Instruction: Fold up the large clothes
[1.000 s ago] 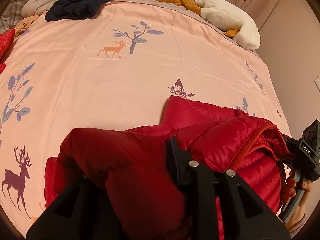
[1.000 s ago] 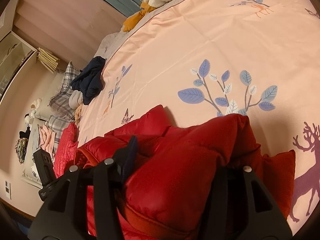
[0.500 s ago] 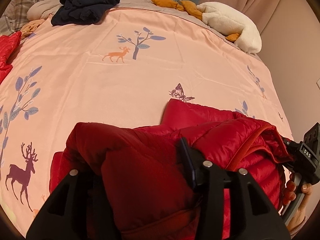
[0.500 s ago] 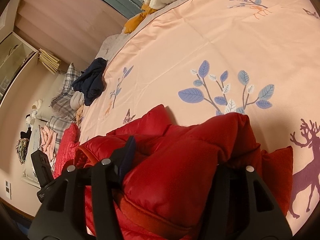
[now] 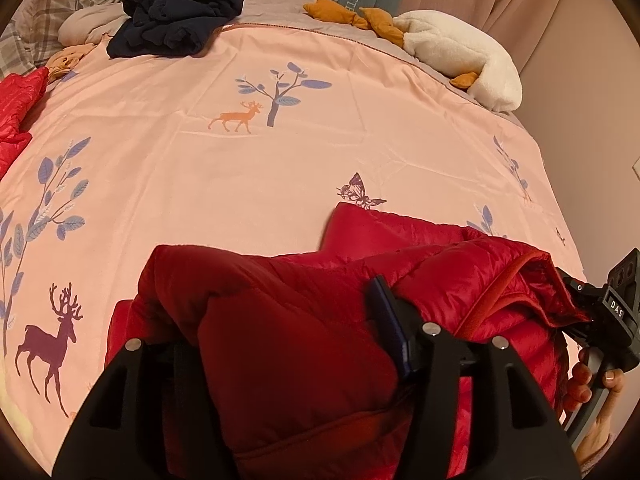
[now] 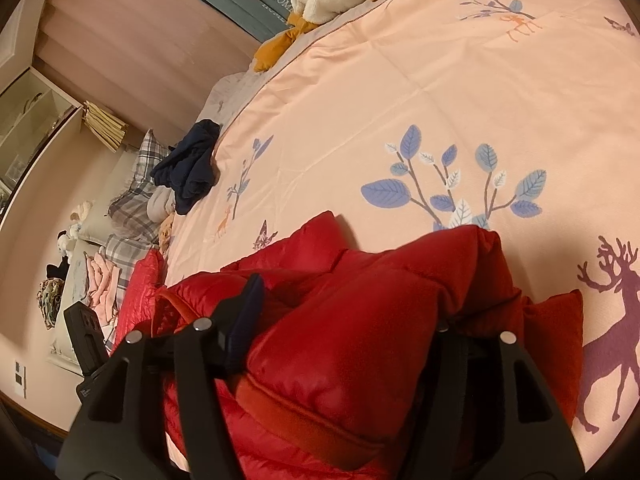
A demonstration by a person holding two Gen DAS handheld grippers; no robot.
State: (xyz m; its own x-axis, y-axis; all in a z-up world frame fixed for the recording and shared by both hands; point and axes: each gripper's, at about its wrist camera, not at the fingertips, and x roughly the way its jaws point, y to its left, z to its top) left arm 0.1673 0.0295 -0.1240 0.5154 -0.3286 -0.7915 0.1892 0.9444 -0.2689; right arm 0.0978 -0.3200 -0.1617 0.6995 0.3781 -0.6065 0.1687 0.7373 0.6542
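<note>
A red puffer jacket (image 5: 440, 264) lies folded in a thick bundle on the pink bedspread (image 5: 240, 184), at the near edge of the bed. My left gripper (image 5: 280, 320) straddles one end of the bundle; its jaws are opening, and the blue pad on the right finger (image 5: 386, 320) stands off the fabric. My right gripper (image 6: 348, 308) straddles the other end of the jacket (image 6: 360, 340) with jaws opening too, the padding bulging between them. Each gripper's far finger is hidden behind the jacket. A person's hand (image 5: 592, 376) holds the right gripper's handle.
A navy garment (image 5: 176, 20) lies bunched at the far side of the bed. A white and mustard plush toy (image 5: 460, 48) rests by the headboard. Another red garment (image 5: 16, 108) sits at the left edge, plaid pillows (image 6: 136, 196) beyond it. A wall stands close on the right.
Both grippers' jaws have spread wider around the jacket bundle, and the blue pads now show more of their faces. The jacket has stayed in place.
</note>
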